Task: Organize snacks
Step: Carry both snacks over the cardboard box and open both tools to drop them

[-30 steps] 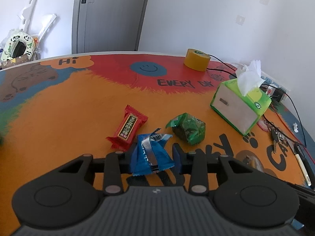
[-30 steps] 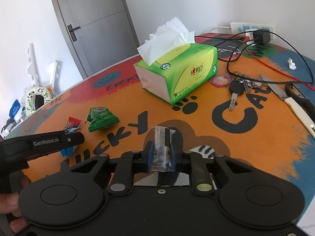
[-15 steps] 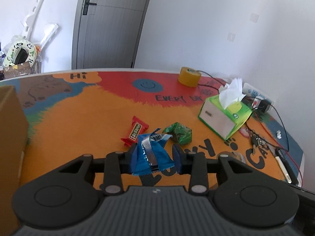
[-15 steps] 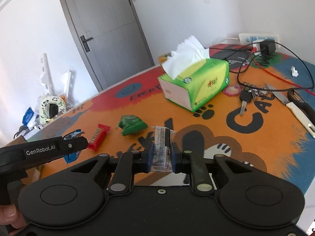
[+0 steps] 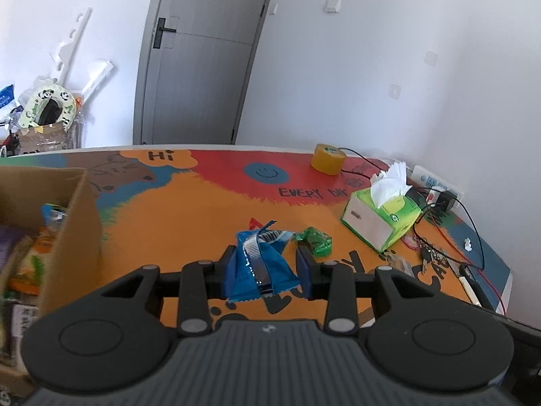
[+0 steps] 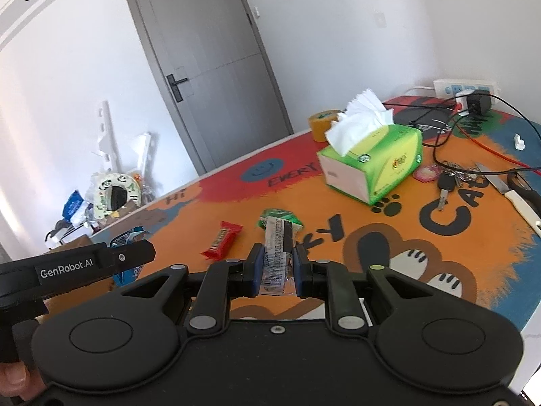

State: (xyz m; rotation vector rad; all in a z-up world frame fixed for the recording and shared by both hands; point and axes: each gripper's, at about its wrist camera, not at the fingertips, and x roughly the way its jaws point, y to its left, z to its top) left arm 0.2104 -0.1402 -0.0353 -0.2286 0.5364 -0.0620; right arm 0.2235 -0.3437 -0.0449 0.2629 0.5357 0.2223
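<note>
**Q:** Carrying what, and in which claw?

**A:** Left claw [image 5: 267, 267] is clamped on a blue packet [image 5: 258, 264]; right claw [image 6: 277, 269] is clamped on a clear-wrapped bar [image 6: 277, 253]. Both snacks ride clear of the tabletop [image 5: 189, 223]. The bar's long axis runs forward along the fingers; the packet stands roughly upright, with its torn top edge above the pads.

**Q:** Where does the target lie?

**A:** A cardboard box [image 5: 72, 223], already holding other snacks, sits at the left edge of the left wrist view, to the left of the left claw and near it. That side-on relation decides the coming move, as judged: each load must swing leftward over the box wall before release. The left claw is the nearer; in the right wrist view its body [image 6: 84, 264] lies between the right claw and the box side.

**Q:** What remains loose?

**A:** A red bar [image 6: 221, 240] and a green packet [image 5: 314, 240] lie near each other on the tabletop, ahead of both claws. The tissue box [image 6: 372, 165], tape roll [image 5: 328, 162], keys [image 6: 446, 182] and cables further back are probably not part of the task.

**Q:** Pose of the hands?

**A:** Both claws point forward and moderately downward, side by side. Part of a hand [image 6: 17, 382] shows at the lower left of the right wrist view.
</note>
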